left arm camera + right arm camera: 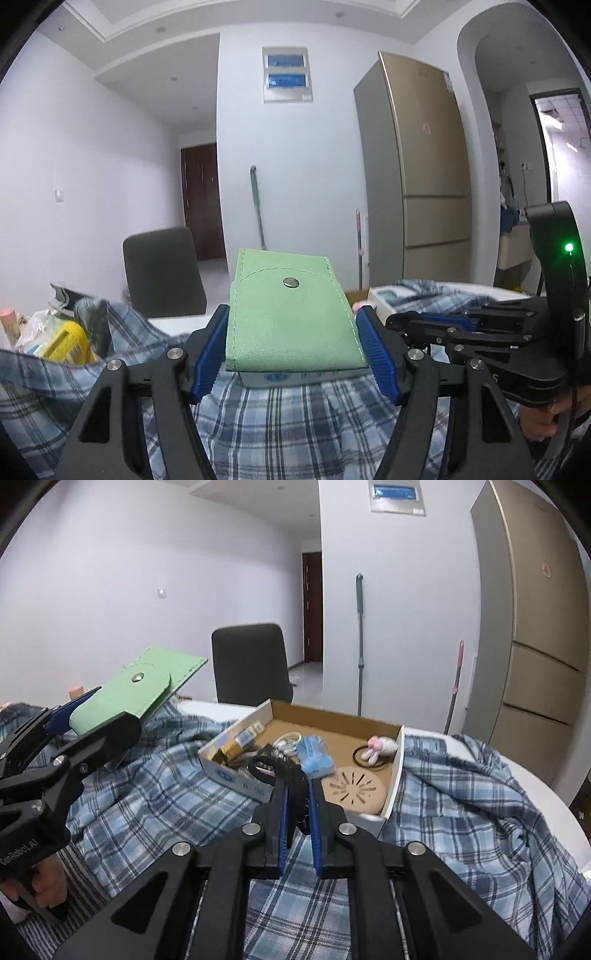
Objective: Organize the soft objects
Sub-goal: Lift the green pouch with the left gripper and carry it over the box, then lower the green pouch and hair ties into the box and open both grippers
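Green stitched leather pouch with a metal snap point(291, 314) sits clamped between our left gripper point(291, 339) blue pads, raised over the blue plaid cloth point(280, 424); whatever lies under the pouch is mostly hidden. Our right gripper point(297, 805) has fingers pressed together, pinching a black elastic band point(264, 766) whose far loop merges with clutter. Just beyond its fingertips sits an open cardboard box point(393, 771) holding a blue soft packet point(314, 757), a tan slotted round pad point(354, 788) and a small white-pink plush bunny point(382, 746); other contents we cannot make out.
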A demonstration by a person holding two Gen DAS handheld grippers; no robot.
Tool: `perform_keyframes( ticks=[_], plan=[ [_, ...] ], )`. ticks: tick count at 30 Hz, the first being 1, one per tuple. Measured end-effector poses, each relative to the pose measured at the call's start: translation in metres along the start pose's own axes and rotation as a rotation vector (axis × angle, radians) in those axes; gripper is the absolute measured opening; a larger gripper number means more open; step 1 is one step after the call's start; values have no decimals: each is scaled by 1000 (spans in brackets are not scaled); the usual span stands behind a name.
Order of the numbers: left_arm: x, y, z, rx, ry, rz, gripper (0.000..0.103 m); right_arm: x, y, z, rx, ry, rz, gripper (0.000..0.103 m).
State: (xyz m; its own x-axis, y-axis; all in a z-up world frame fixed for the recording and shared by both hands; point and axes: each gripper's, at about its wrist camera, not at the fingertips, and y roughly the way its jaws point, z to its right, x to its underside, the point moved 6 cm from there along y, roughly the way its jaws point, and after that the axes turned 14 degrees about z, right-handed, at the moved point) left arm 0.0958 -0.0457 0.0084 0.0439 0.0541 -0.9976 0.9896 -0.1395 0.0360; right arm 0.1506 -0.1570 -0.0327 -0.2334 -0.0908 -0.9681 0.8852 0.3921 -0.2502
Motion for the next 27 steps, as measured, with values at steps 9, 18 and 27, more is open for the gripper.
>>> perform_keyframes(
  ticks=[9,18,27],
  plan=[
    [-78,23,5,41,-18,124,71,-63,-26,6,27,-15,129,10],
    [-99,92,2,42,-67,103,71,-133,2,39,132,24,251,10],
    [-35,152,-8,43,-111,-91,71,-92,66,59,149,69,132,10]
  ],
)
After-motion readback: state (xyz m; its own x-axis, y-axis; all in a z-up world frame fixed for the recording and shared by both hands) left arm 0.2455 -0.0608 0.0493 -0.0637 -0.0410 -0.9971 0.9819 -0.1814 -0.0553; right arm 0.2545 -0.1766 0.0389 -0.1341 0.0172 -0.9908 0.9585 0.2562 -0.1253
